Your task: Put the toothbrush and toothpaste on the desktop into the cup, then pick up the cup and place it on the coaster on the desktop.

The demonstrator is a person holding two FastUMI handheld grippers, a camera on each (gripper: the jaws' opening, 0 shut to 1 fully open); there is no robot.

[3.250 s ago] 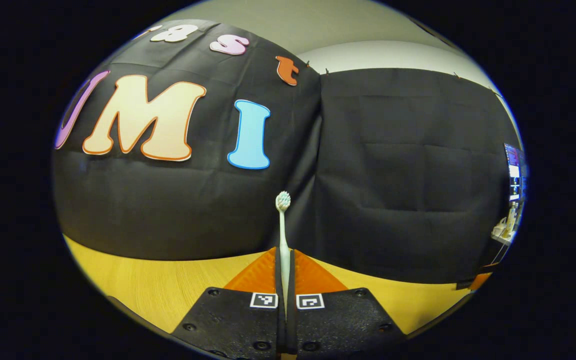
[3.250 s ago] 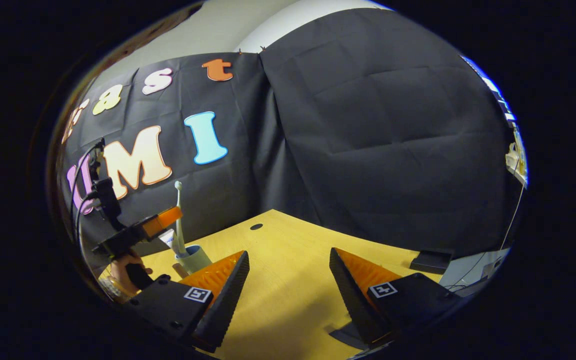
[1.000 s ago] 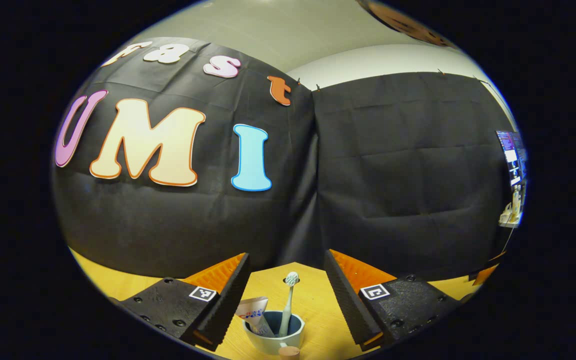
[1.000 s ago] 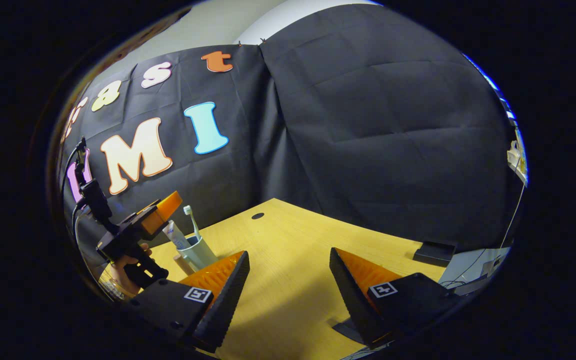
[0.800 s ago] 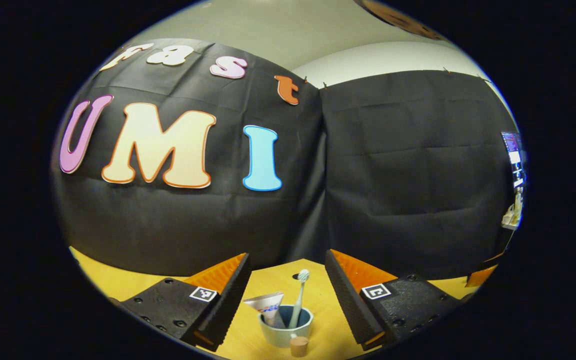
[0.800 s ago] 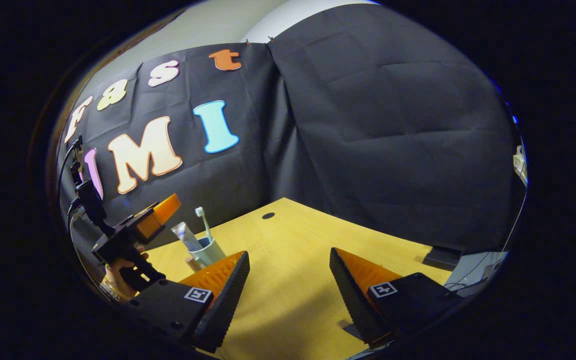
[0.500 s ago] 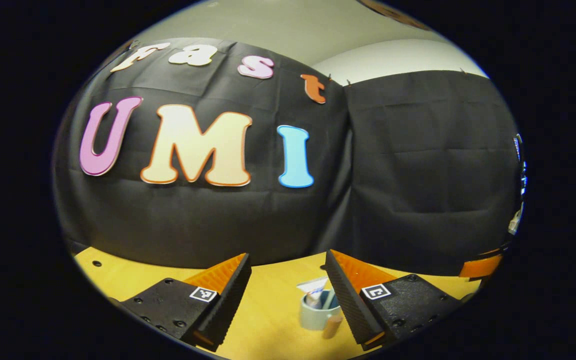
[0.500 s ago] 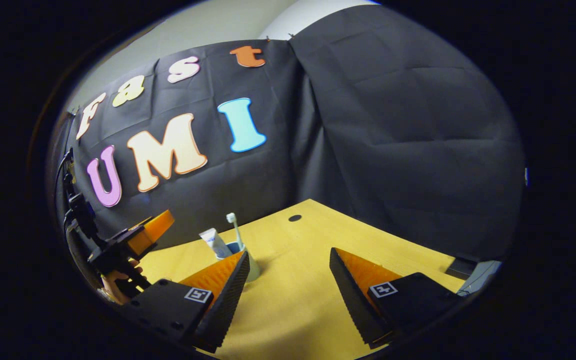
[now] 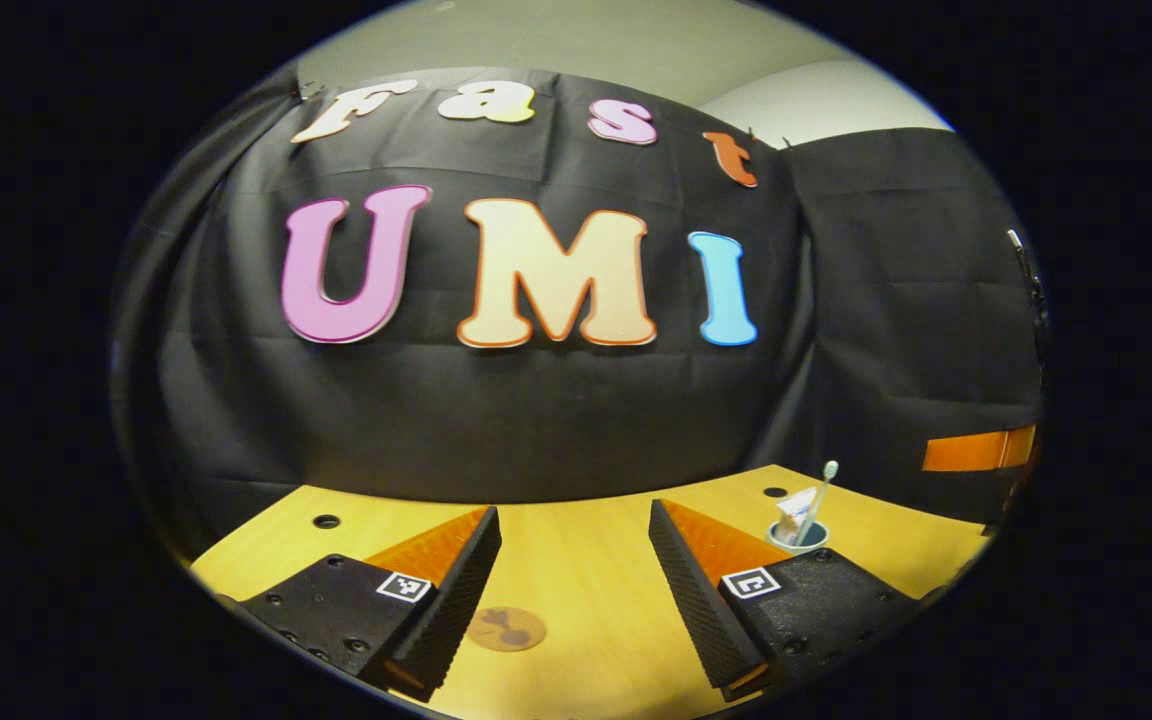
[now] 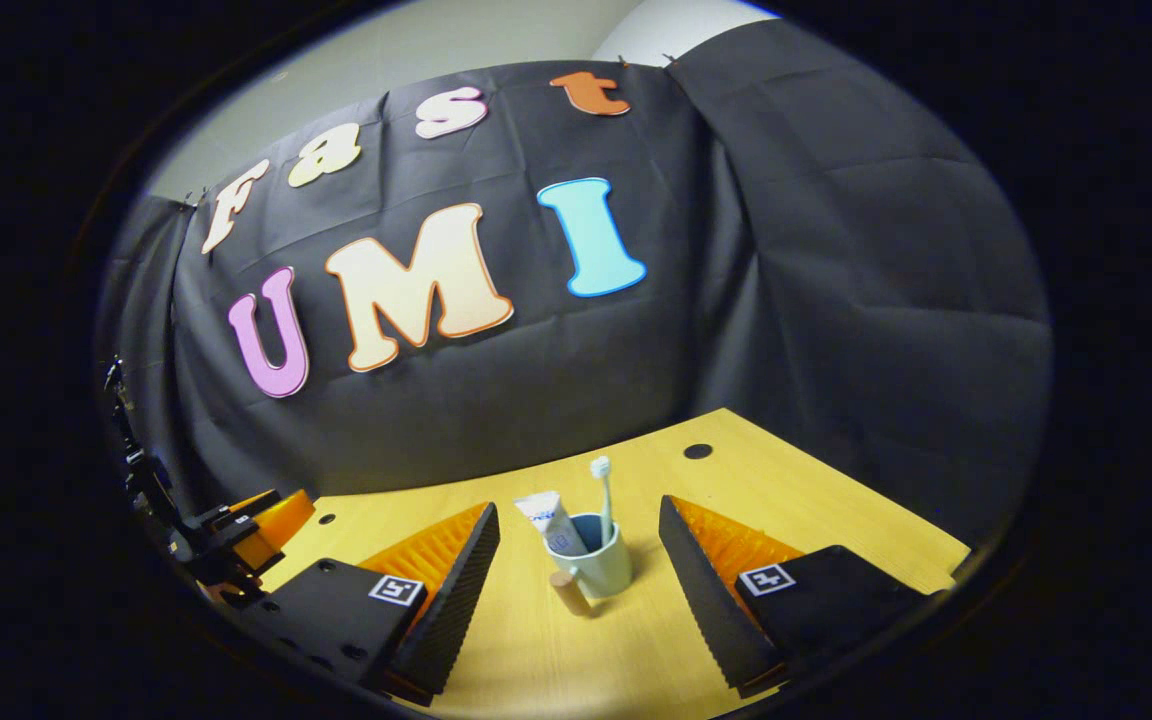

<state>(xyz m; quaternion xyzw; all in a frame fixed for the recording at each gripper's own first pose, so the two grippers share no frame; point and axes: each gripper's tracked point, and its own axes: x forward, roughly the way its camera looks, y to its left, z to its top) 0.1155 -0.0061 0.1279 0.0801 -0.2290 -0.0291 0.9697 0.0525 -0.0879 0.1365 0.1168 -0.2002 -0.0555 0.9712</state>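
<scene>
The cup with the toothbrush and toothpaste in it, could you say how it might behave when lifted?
The cup looks rigid, probably easy to grip. The toothbrush and toothpaste stand tall and loose inside, so tilting could shift them.

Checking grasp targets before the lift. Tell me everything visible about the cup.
The cup is a pale blue-grey mug, glossy like ceramic, with a darker inside and a wood-coloured handle pointing toward the camera in the right gripper view. It stands upright on the yellow desk, between the open jaws of the right gripper, untouched. A toothpaste tube and a toothbrush, head up, stand in it. The coaster lies apart.
</scene>
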